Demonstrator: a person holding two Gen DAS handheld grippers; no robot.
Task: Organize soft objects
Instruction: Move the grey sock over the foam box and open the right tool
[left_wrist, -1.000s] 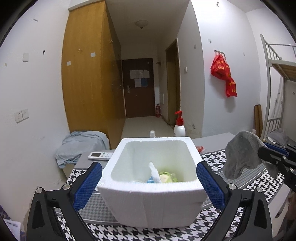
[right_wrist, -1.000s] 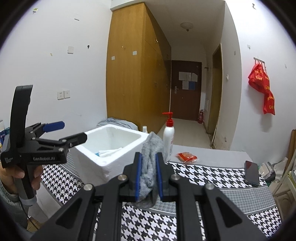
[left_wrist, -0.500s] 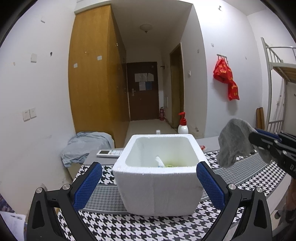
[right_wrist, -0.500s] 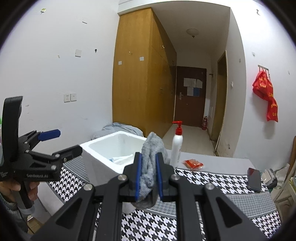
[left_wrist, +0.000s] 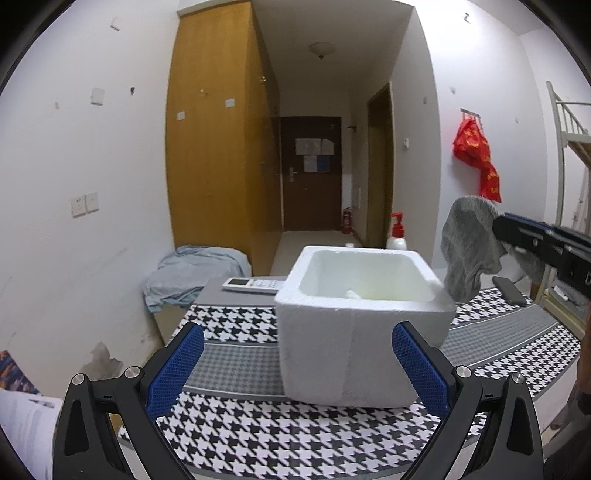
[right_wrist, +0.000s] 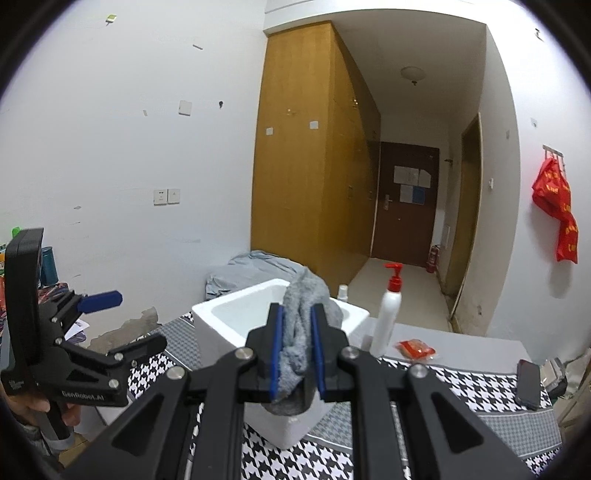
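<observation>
A white foam box (left_wrist: 360, 325) stands on the houndstooth table cloth (left_wrist: 280, 439); it also shows in the right wrist view (right_wrist: 229, 325). My right gripper (right_wrist: 297, 350) is shut on a grey cloth (right_wrist: 301, 332) and holds it in the air above the box's right rim; the cloth also shows in the left wrist view (left_wrist: 467, 247). My left gripper (left_wrist: 297, 363) is open and empty, in front of the box with a finger on either side of its near wall, not touching. A white item (left_wrist: 351, 294) peeks up inside the box.
A remote (left_wrist: 255, 284) lies behind the box. A red-pump bottle (right_wrist: 388, 317), a red packet (right_wrist: 415, 349) and a phone (right_wrist: 528, 384) sit on the table's right part. A light blue cloth heap (left_wrist: 192, 273) lies left of the table.
My left gripper has drawn back and lowered, so the box looks smaller and its contents are mostly hidden. My right gripper has carried the grey cloth leftward and up, to the box's right rim.
</observation>
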